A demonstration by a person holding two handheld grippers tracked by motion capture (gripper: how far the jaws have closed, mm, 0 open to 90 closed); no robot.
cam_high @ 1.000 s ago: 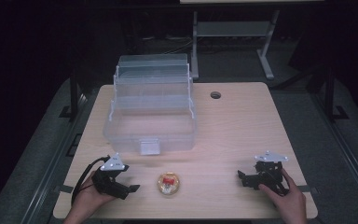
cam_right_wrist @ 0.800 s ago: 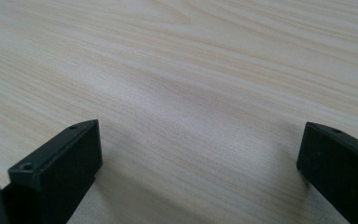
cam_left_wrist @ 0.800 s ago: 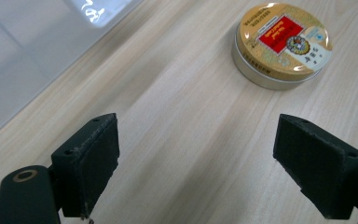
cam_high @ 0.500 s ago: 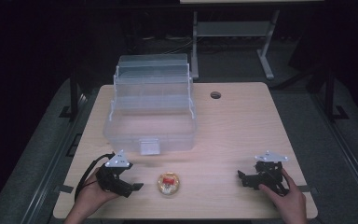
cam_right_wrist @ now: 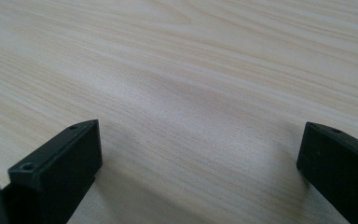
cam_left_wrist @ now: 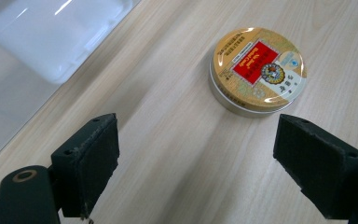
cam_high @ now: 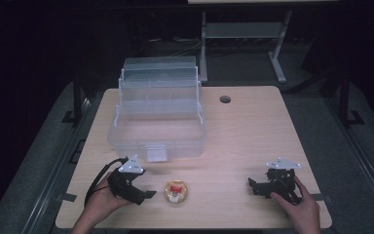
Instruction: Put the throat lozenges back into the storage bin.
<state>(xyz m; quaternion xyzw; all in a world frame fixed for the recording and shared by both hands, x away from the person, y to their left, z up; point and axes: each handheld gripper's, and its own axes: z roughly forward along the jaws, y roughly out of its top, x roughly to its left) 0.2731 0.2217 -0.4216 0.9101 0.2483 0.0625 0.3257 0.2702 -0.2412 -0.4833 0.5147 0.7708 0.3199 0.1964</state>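
Note:
A small round gold tin with a red label [cam_high: 176, 191] lies flat on the wooden table [cam_high: 253, 131] near its front edge; in the left gripper view the tin [cam_left_wrist: 257, 69] sits just ahead of the jaws, slightly right of centre. My left gripper [cam_high: 146, 194] is open, a short way left of the tin, jaws wide apart and pointing at it [cam_left_wrist: 200, 172]. My right gripper [cam_high: 251, 185] rests open at the front right, over bare wood [cam_right_wrist: 200, 163], nothing between its jaws.
A clear plastic tiered organiser box [cam_high: 158, 114] stands open at the table's middle left, its white latch facing the front; its corner [cam_left_wrist: 51, 37] is close to the left gripper. A cable hole [cam_high: 225, 99] lies at the back. Dark floor surrounds the table.
My left gripper has edged right toward the tin. The right gripper and the tin have stayed put.

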